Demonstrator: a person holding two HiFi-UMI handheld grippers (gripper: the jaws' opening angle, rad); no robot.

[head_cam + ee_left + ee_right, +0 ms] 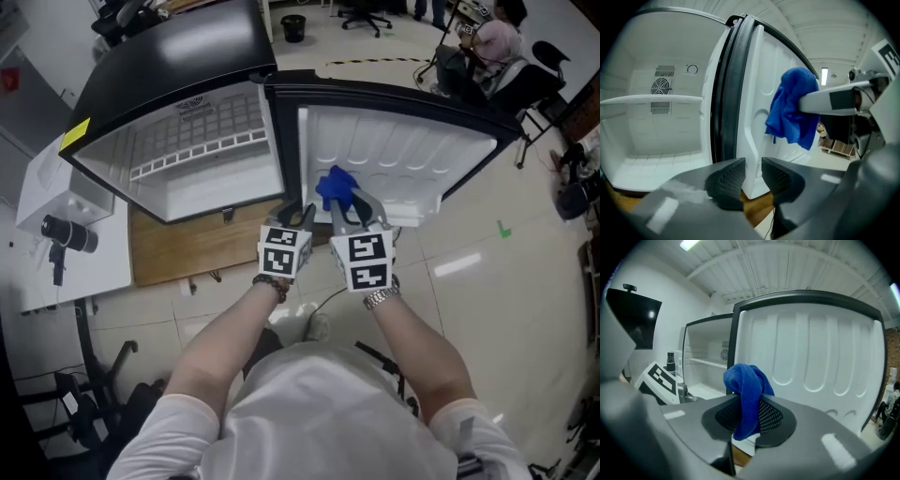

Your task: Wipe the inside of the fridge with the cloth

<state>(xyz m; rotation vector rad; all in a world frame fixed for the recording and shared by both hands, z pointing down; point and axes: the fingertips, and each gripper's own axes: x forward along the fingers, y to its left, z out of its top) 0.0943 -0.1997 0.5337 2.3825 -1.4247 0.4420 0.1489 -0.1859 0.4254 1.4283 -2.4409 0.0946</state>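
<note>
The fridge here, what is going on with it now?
A person stands before the open fridge with a gripper in each hand. The right gripper is shut on a blue cloth, held in front of the door's inner side. The left gripper is open and empty. The cloth is outside the fridge.

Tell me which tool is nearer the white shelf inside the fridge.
Left. The left tool sits open by the door's hinge edge, just outside the compartment holding the shelf. The right tool, gripping the blue cloth, is farther over, facing the open door.
</note>
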